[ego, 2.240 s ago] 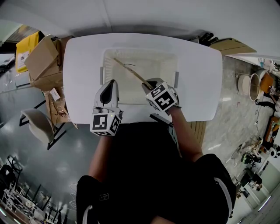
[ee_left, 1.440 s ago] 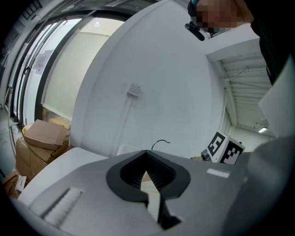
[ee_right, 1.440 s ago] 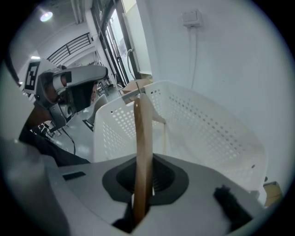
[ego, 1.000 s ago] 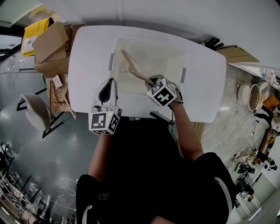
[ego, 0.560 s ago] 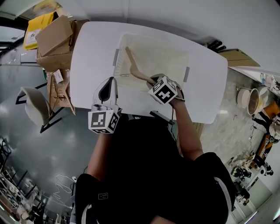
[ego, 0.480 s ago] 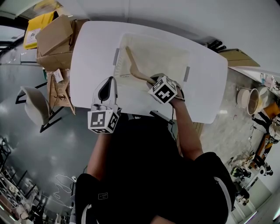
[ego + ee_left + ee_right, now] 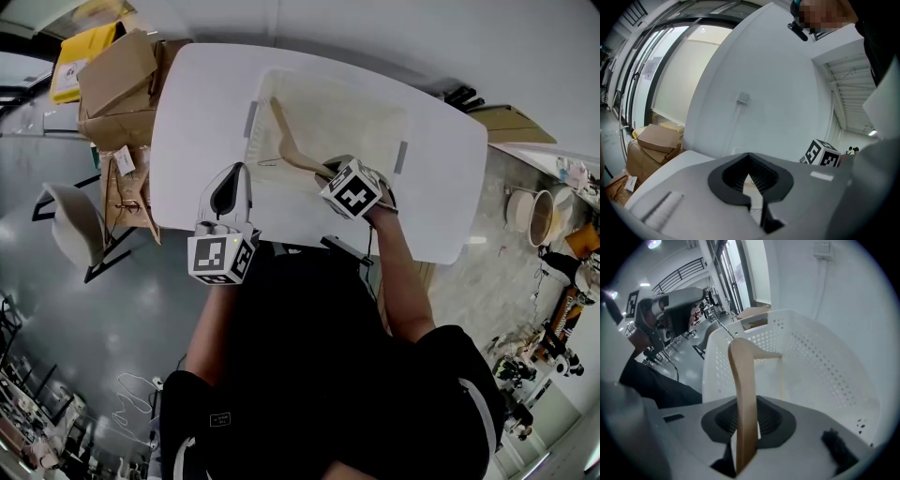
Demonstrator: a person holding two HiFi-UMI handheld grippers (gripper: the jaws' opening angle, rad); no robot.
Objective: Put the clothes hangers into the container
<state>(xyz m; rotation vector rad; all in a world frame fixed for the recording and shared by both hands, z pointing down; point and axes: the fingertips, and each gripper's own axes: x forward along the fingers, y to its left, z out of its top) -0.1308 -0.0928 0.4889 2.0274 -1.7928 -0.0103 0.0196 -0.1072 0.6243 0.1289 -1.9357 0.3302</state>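
- Located wooden hanger [image 7: 291,148] inside white container [image 7: 361,111] on table [image 7: 187,122]. Near end up by the near rim, far arm reaching toward the far-left corner.
- Read long axis as running straight away from right gripper [image 7: 325,174], up and left in the head view. Bend about midway, thin wire hook off to the left side.
- Found the near end standing between the right jaws, gripper aimed steeply down. Caught those jaws just opening. Noted a sliver of light beside the wood, so judged the hanger released, not clamped.
- Logged left gripper [image 7: 234,180] over the table's near edge, just left of the container, tips together on nothing. Well farther from the hanger than the right.
- Compared with the earliest head view: hanger then a thin straight line, edge-on, pinched in the right jaws. Now turned flatter, bend showing, lower in the container. Left gripper in much the same spot.
- Next move, as a judgement: back the right gripper out along the axis, clear of the wood, without dragging the near end over the rim.
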